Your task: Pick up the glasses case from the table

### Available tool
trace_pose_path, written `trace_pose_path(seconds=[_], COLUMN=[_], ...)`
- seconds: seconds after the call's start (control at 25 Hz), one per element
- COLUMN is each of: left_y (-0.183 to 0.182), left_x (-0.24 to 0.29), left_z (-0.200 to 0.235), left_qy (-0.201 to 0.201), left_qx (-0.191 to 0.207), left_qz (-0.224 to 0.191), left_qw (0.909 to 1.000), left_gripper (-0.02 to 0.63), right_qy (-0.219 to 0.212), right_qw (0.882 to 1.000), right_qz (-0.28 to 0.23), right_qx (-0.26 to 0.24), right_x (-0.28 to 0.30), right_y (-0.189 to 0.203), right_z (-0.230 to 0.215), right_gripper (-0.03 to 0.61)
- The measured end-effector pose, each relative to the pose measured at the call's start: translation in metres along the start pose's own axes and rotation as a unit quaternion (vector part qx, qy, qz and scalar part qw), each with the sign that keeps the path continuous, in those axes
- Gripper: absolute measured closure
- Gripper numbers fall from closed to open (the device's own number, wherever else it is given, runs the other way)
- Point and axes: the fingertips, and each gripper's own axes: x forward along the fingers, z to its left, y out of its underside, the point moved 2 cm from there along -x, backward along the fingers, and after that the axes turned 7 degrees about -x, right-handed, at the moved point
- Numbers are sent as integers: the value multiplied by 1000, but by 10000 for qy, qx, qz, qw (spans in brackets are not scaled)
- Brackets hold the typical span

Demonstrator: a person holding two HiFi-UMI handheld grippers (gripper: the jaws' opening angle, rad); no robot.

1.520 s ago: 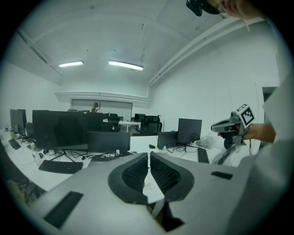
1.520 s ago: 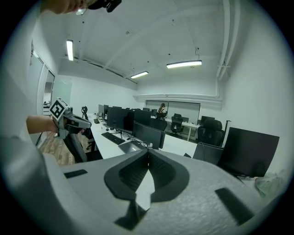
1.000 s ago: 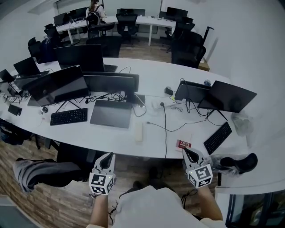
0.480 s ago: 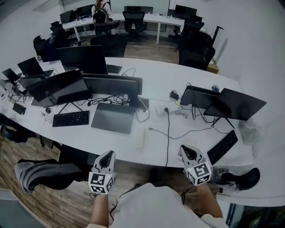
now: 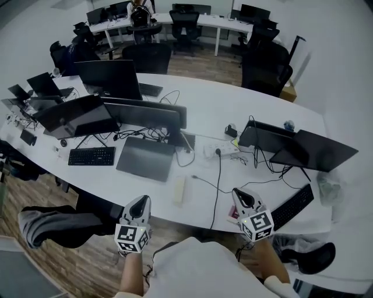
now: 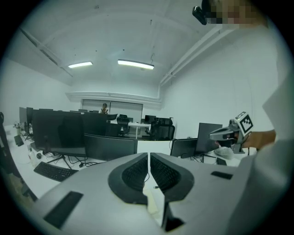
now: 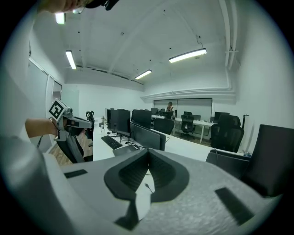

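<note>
The glasses case (image 5: 179, 189) is a pale oblong lying near the front edge of the long white table (image 5: 204, 110), between my two grippers and a little beyond them. My left gripper (image 5: 140, 202) hovers at the table's front edge, left of the case, jaws shut and empty. To the right of the case, my right gripper (image 5: 238, 195) is over the table edge, also shut with nothing in it. In the left gripper view the shut jaws (image 6: 149, 157) point across the table. The right gripper view shows its pads (image 7: 148, 155) closed together.
Dark monitors (image 5: 111, 78), keyboards (image 5: 91, 156), a dark laptop (image 5: 144, 158), a power strip (image 5: 220, 150) and trailing cables crowd the table. A red-and-white card (image 5: 233, 214) lies by the right gripper. Office chairs (image 5: 265, 70) stand beyond; a person (image 5: 140, 11) sits at the far desk.
Both grippers have moved forward to the table's front edge, the right one now over the red-and-white card. The table and case look closer. Both stay shut.
</note>
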Motion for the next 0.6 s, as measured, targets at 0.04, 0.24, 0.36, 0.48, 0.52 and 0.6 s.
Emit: trace_pose_path(seconds=[0.04, 0.24, 0.36, 0.48, 0.52, 0.6], left_y=[-1, -7, -10, -14, -16, -20], left_x=[6, 30, 40, 48, 50, 56], left_z=[-3, -19, -21, -17, -15, -12], left_qy=[-6, -4, 18, 46, 69, 154], left_qx=[11, 19, -43, -78, -66, -16], left_qz=[3, 13, 51, 76, 63, 28], left_qw=[10000, 10000, 10000, 9999, 9999, 9999], left_gripper=[601, 601, 601, 601, 601, 601], right_qy=[-24, -94, -113, -87, -62, 14], right_qw=[10000, 9999, 9999, 9999, 9999, 9999], right_qz=[3, 41, 47, 53, 58, 79], right_qx=[8, 83, 88, 115, 118, 125], right_x=[2, 11, 17, 21, 23, 26], right_y=[2, 9, 10, 10, 10, 9], right_z=[-5, -29, -37, -42, -44, -48], right_gripper=[581, 581, 581, 581, 581, 581])
